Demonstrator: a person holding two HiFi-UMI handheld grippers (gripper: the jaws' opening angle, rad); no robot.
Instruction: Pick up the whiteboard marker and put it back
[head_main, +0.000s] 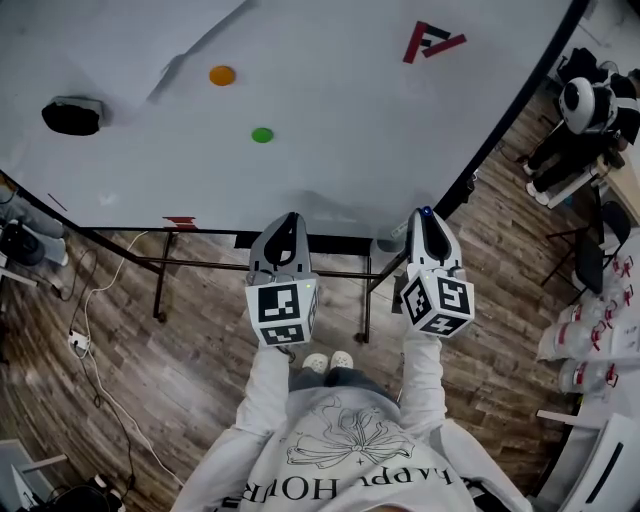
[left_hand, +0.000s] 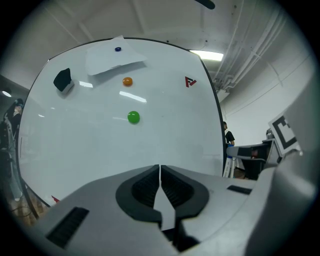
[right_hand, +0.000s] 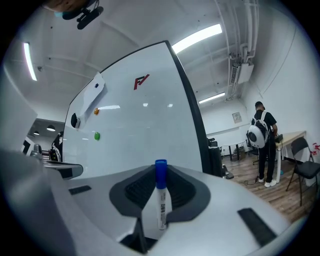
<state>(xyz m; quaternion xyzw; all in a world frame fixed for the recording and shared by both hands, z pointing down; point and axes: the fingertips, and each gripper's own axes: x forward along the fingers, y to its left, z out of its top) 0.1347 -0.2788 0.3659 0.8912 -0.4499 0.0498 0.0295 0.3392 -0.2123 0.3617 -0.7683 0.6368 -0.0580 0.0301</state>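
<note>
The marker (right_hand: 161, 197) is being pinched by the right gripper (right_hand: 159, 175), cap past its fingertips; the left gripper (left_hand: 160, 172) is being held closed.

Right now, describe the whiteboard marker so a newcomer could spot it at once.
In front of the big whiteboard, find the right gripper. The marker is clamped between its jaws: a slim white barrel with a blue cap, unlike the round green magnet and orange magnet on the board.

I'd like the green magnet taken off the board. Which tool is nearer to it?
Left. The left tool hangs just below the green magnet, jaws shut and empty; the right tool, holding the marker, is further off to the magnet's lower right.
</note>
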